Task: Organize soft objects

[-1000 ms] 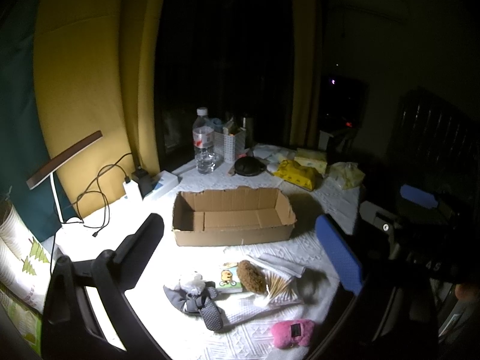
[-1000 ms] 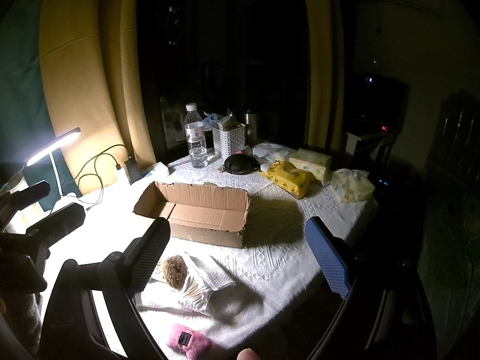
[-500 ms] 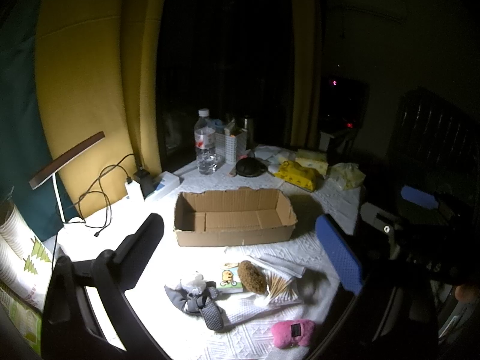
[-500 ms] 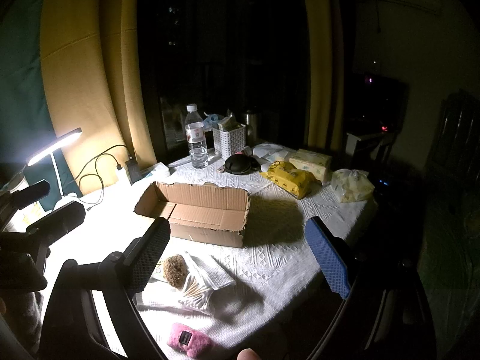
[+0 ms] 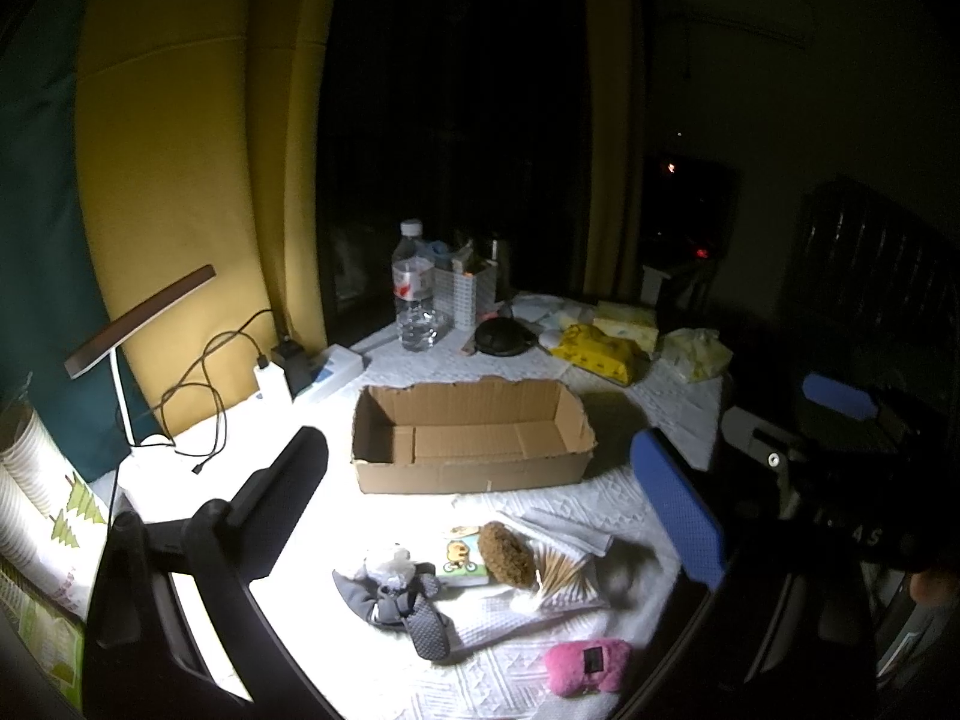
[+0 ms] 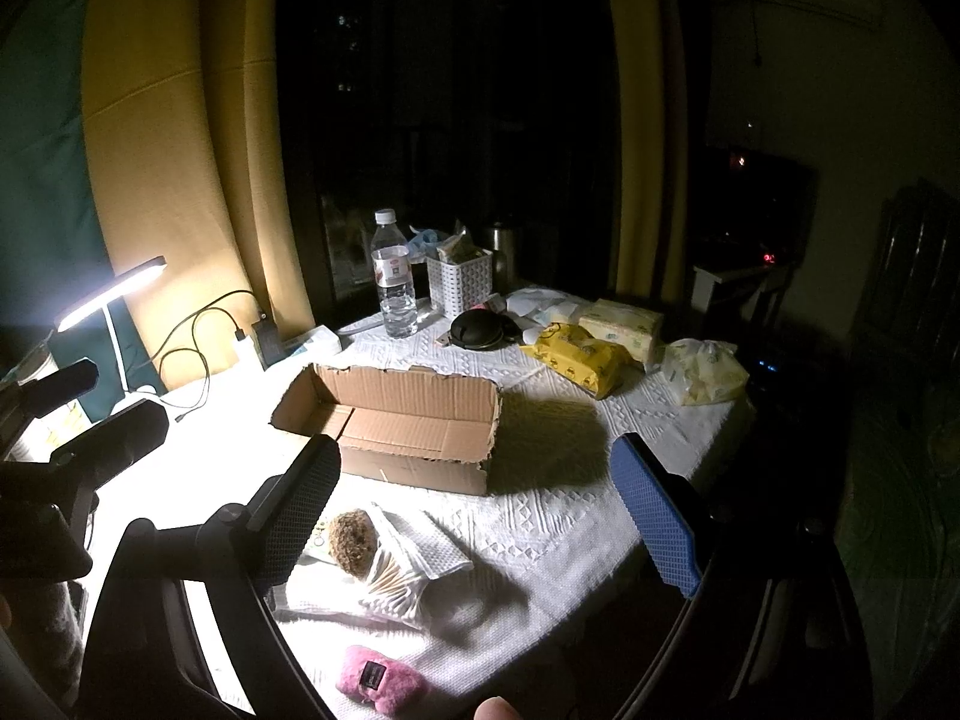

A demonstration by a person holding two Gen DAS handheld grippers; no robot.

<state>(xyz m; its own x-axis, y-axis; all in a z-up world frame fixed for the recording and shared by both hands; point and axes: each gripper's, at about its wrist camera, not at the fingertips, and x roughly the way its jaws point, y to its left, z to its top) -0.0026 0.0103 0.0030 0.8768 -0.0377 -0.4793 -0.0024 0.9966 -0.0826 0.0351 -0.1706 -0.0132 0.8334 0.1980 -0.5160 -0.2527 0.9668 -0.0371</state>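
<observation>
The table [image 5: 678, 408], under a white textured cloth and lit hard from the left by a desk lamp [image 6: 108, 294], carries everything the task needs. The largest task item is the open cardboard box [image 5: 474, 438], which looks empty and lies with its long axis running left to right across the left wrist view; in the right wrist view it sits turned, one short end facing the camera side. It stands beyond the soft things, farther from both tools.

The soft objects lie in a loose row near the front edge, all apart from the box. From the left wrist view, the grey plush toy [image 5: 393, 597] is lowest-left, its long axis slanting down to the right. Next to it, toward the right, is the brown sponge [image 5: 506, 553], touching a bag of cotton swabs [image 5: 564, 573]. The pink plush [image 5: 591, 665] lies nearest the table edge, well to the right.

The left gripper [image 5: 480, 510] hangs above this row with its 2 fingers spread wide, nothing between them; the grey plush toy lies just below and left of its centre line. The right gripper [image 6: 480, 516] is likewise spread and empty, with the sponge close by its left finger and the pink plush below it.

I judge that the left gripper is nearer the grey plush toy and the right nearer the pink plush; either must descend first, then carry forward to the box.
</observation>
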